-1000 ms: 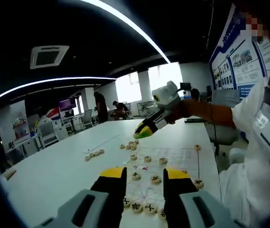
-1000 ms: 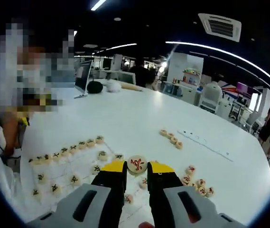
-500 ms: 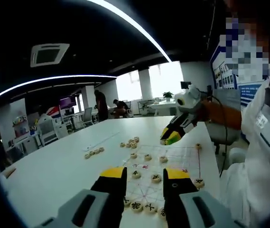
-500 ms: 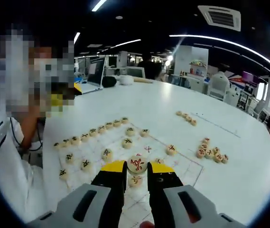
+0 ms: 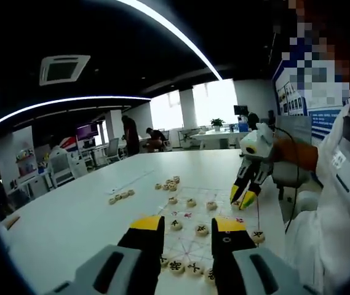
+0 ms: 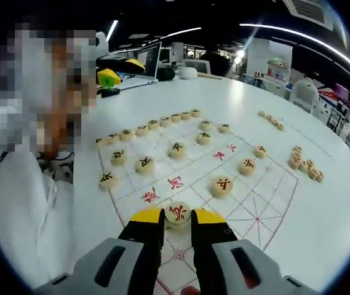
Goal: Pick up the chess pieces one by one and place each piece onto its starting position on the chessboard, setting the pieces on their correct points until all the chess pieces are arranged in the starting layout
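Observation:
A paper chessboard with red lines lies on the white table. Black-marked round pieces stand on its far left side, with a row of them along that edge. Three red-marked pieces stand nearer the middle. My right gripper is shut on a red-marked piece, low over the board's near end. In the left gripper view it points down over the board's right edge. My left gripper is open and holds nothing, above the black pieces.
Loose red pieces lie in a cluster beside the board, with a short row farther out. A person in white sits at the table's edge. A laptop stands at the far side. Office desks and people fill the background.
My right gripper has carried the red piece across and down, to low over the board's near end. The left gripper has stayed where it was, open.

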